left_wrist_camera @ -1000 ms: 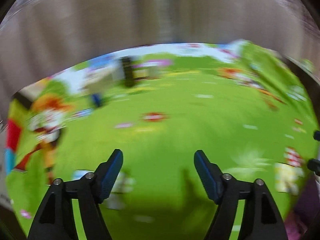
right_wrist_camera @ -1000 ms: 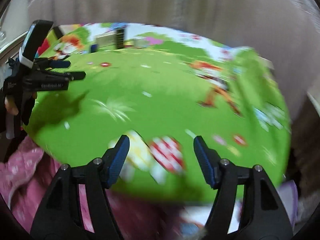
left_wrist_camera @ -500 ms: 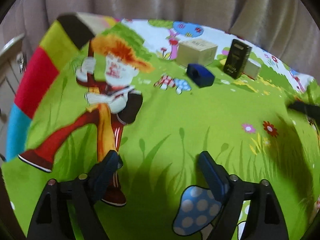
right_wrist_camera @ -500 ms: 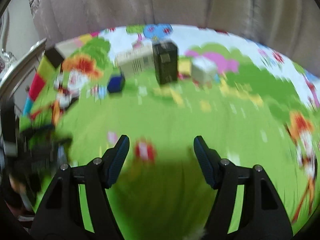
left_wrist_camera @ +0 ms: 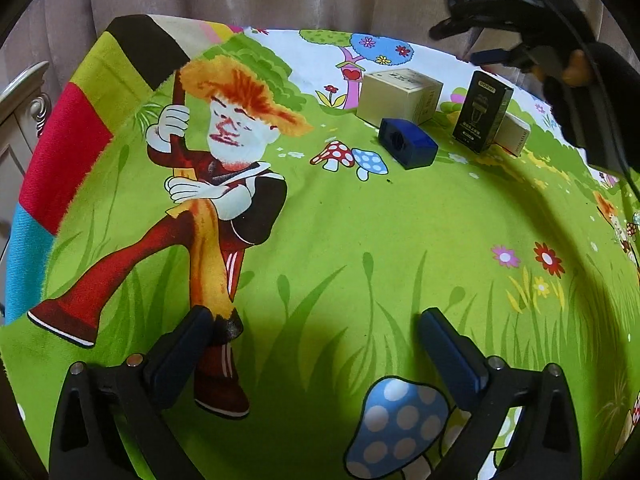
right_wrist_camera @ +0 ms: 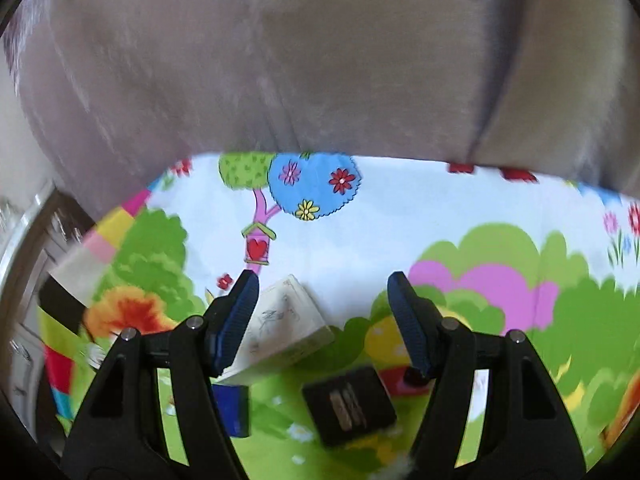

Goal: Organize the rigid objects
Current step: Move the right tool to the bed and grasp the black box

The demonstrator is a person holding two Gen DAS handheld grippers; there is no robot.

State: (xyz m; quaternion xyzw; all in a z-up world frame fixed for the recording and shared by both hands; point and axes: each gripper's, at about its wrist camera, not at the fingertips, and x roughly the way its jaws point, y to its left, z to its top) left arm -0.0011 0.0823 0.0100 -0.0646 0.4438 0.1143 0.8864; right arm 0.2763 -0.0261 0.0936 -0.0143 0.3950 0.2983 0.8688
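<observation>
the tall black cardboard box [left_wrist_camera: 482, 114] stands upright, long axis vertical, below the right gripper [right_wrist_camera: 320, 320], whose empty jaws have just been narrowing; left gripper [left_wrist_camera: 316, 350] gapes wide, empty, having just been opening.

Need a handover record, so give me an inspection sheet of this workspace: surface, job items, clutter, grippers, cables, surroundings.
Surface: green cartoon-printed cloth, flat.
Job's things: large beige cardboard box, small dark blue box, tall black box upright, small white box behind it; all grouped at the far side.
Clutter: nothing seen.
Grippers: left gripper open, just widened, nothing between; right gripper open above the boxes, just narrowed, gripping nothing.
Cables: black cable along right gripper.
Surroundings: beige curtain behind.
</observation>
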